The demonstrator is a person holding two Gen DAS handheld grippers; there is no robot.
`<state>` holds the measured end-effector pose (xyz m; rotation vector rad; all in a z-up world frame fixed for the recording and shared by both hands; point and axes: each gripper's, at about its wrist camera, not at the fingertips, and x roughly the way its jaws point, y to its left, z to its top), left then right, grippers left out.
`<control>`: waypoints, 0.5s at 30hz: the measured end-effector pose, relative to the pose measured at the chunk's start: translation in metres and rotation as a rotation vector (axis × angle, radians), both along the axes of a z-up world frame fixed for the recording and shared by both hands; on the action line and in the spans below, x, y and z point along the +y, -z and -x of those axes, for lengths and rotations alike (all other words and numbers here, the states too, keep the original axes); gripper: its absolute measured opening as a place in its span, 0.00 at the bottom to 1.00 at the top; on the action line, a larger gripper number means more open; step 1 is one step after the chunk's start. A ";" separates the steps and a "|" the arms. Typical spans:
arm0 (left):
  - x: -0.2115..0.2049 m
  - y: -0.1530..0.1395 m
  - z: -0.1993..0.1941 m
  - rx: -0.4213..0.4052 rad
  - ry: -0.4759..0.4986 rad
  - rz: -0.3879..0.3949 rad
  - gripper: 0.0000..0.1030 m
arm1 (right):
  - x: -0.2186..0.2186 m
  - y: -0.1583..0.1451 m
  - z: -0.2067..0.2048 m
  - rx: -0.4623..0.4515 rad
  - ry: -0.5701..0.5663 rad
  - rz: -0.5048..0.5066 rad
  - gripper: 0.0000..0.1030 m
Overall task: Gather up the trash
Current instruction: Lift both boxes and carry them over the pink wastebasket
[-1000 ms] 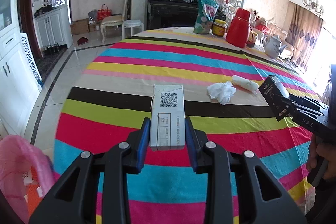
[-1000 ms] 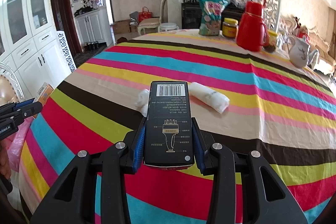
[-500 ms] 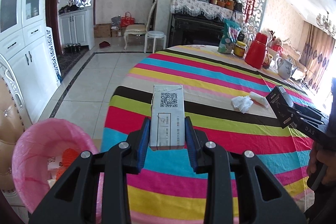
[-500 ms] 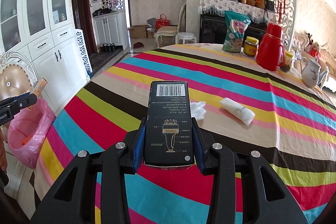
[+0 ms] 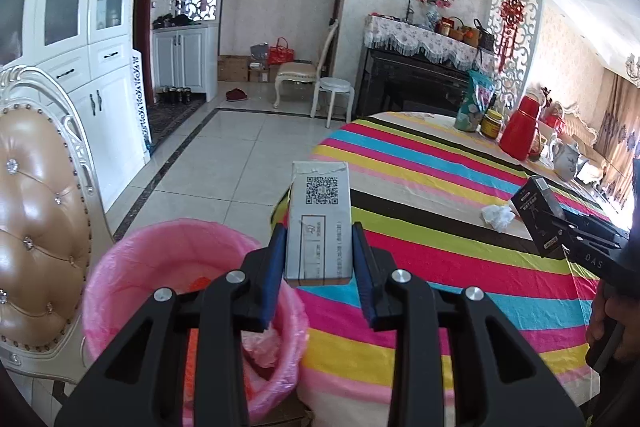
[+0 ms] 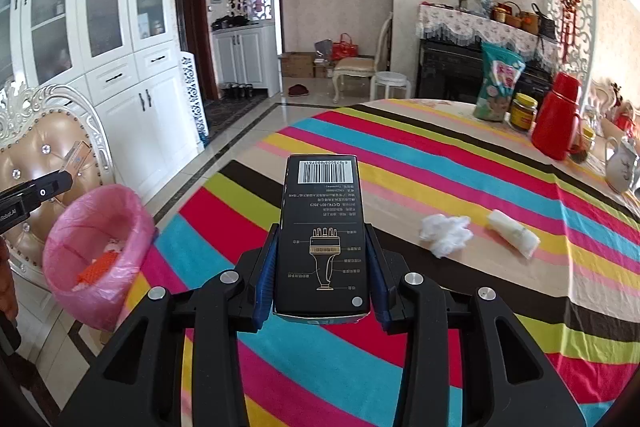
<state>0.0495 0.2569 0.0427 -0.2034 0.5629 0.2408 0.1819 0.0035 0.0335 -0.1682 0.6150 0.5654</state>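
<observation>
My left gripper [image 5: 319, 267] is shut on a grey carton with a QR code [image 5: 320, 211]. It hangs at the table's edge, just right of a bin lined with a pink bag [image 5: 168, 291]. My right gripper [image 6: 323, 259] is shut on a black box with a barcode [image 6: 322, 227], held over the striped tablecloth [image 6: 460, 163]. The pink-lined bin [image 6: 96, 247] stands on the floor to its left. A crumpled white tissue [image 6: 446, 233] and a rolled white wrapper [image 6: 512, 233] lie on the cloth to the right. The other gripper with its black box [image 5: 538, 215] shows at the right of the left wrist view.
A padded chair [image 5: 36, 211] stands close behind the bin. At the table's far side are a snack bag [image 6: 498, 83], a jar [image 6: 523, 111], a red thermos [image 6: 556, 123] and a white teapot [image 6: 620, 167]. White cabinets [image 6: 120, 67] line the left wall across tiled floor.
Both grippers have swung left and pulled back from the table's middle with their boxes. The pink bin has come fully into view below the left gripper, and the tissue has fallen away to the right.
</observation>
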 end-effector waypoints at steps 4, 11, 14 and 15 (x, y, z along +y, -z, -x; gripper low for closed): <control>0.019 -0.003 0.018 -0.014 -0.036 0.002 0.31 | 0.032 -0.008 0.015 -0.021 -0.051 0.006 0.37; 0.051 -0.004 0.046 -0.022 -0.099 0.008 0.31 | 0.086 -0.017 0.036 -0.034 -0.139 0.001 0.37; 0.064 -0.004 0.057 -0.024 -0.125 0.010 0.31 | 0.110 -0.020 0.045 -0.033 -0.180 0.001 0.37; 0.068 -0.004 0.060 -0.026 -0.134 0.011 0.31 | 0.115 -0.020 0.047 -0.032 -0.190 0.001 0.37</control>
